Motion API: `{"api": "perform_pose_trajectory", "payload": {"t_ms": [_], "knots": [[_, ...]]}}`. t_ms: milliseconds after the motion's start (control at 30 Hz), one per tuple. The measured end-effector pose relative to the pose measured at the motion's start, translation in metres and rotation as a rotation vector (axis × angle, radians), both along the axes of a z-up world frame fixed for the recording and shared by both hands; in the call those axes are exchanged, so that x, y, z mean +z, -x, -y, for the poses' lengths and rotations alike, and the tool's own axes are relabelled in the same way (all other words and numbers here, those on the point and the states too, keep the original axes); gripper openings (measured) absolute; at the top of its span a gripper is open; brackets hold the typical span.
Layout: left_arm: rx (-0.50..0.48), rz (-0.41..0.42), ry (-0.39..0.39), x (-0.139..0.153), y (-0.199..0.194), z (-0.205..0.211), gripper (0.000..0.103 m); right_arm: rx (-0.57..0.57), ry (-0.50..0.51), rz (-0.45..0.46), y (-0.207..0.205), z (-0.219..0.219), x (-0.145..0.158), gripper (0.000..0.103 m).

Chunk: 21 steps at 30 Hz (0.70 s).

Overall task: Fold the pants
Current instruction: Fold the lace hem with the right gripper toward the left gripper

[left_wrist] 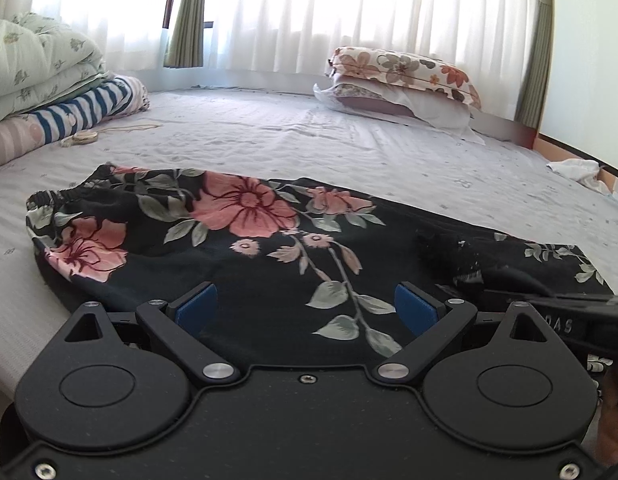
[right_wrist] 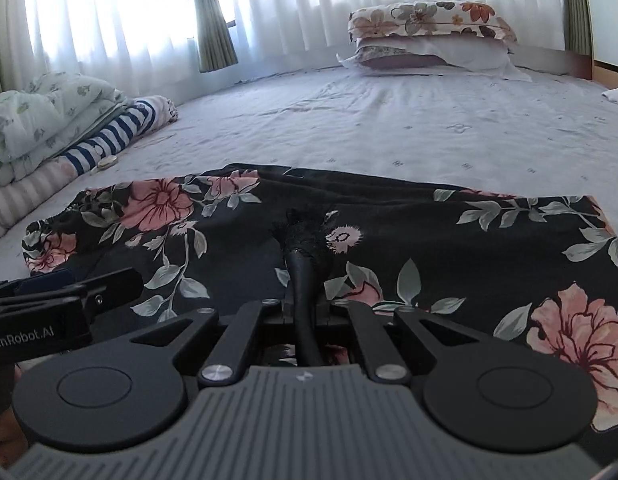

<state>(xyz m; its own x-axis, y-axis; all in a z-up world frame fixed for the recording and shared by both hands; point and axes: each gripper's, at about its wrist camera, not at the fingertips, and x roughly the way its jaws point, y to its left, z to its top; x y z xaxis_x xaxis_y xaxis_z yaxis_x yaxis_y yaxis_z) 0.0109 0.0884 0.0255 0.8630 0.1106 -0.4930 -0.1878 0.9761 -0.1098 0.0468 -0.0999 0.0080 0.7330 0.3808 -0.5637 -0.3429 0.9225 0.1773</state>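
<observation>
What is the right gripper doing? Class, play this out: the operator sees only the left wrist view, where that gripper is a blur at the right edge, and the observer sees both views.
Observer: The right wrist view shows the right gripper shut, its fingers pressed together, with the tips over the middle of the pants.
Operator: Is cloth pinched in it?
Observer: That view shows a dark, ragged tip against black fabric; whether it pinches cloth is unclear.
Operator: How does the leg end lie?
Observer: The hem lies flat and straight on the bed sheet.
</observation>
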Motion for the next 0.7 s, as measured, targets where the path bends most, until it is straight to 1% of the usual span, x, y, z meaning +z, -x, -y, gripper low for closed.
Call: {"api": "perform_pose_trajectory", "payload": {"t_ms": [33, 67, 100, 133, 167, 233, 267, 300, 333, 367, 433, 467, 533, 600, 700], "knots": [[0.006, -0.003, 0.003, -0.001, 0.0, -0.003, 0.096, 0.003, 0.001, 0.004, 0.001, -0.003, -0.002, 0.023], [0.01, -0.003, 0.009, -0.001, -0.001, -0.006, 0.096, 0.005, -0.002, 0.009, 0.004, -0.004, -0.003, 0.042], [0.014, -0.003, 0.015, -0.001, 0.0, -0.008, 0.096, 0.012, -0.008, 0.006, 0.005, -0.004, -0.004, 0.049], [0.017, -0.002, 0.019, 0.0, 0.0, -0.01, 0.096, 0.032, -0.026, -0.002, 0.005, -0.003, -0.004, 0.062], [0.021, -0.001, 0.021, 0.0, 0.0, -0.011, 0.096, 0.05, -0.05, -0.005, 0.006, -0.002, -0.003, 0.069], [0.027, 0.006, 0.024, 0.002, 0.001, -0.012, 0.096, 0.083, -0.086, -0.001, 0.013, 0.002, 0.0, 0.072], [0.029, 0.009, 0.026, 0.003, 0.001, -0.013, 0.096, 0.092, -0.093, 0.008, 0.018, 0.005, 0.003, 0.076], [0.028, 0.01, 0.031, 0.004, 0.001, -0.013, 0.095, 0.096, -0.091, 0.022, 0.023, 0.008, 0.006, 0.079], [0.013, 0.008, 0.046, 0.006, 0.001, -0.013, 0.089, 0.099, -0.085, 0.04, 0.029, 0.011, 0.008, 0.081], [-0.012, 0.006, 0.068, 0.008, 0.001, -0.013, 0.074, 0.098, -0.078, 0.058, 0.035, 0.015, 0.011, 0.084], [-0.064, -0.007, 0.124, 0.011, 0.0, -0.011, 0.059, 0.079, -0.064, 0.086, 0.047, 0.025, 0.015, 0.087], [-0.083, -0.016, 0.145, 0.012, -0.001, -0.008, 0.057, 0.062, -0.054, 0.099, 0.053, 0.031, 0.017, 0.088], [-0.119, -0.03, 0.156, 0.014, -0.003, 0.002, 0.057, 0.022, -0.025, 0.128, 0.062, 0.042, 0.019, 0.089], [-0.136, -0.044, 0.138, 0.014, -0.006, 0.014, 0.057, -0.021, 0.004, 0.153, 0.07, 0.054, 0.021, 0.091], [-0.162, -0.089, 0.104, 0.014, -0.013, 0.032, 0.058, -0.09, 0.042, 0.178, 0.079, 0.069, 0.022, 0.093]]}}
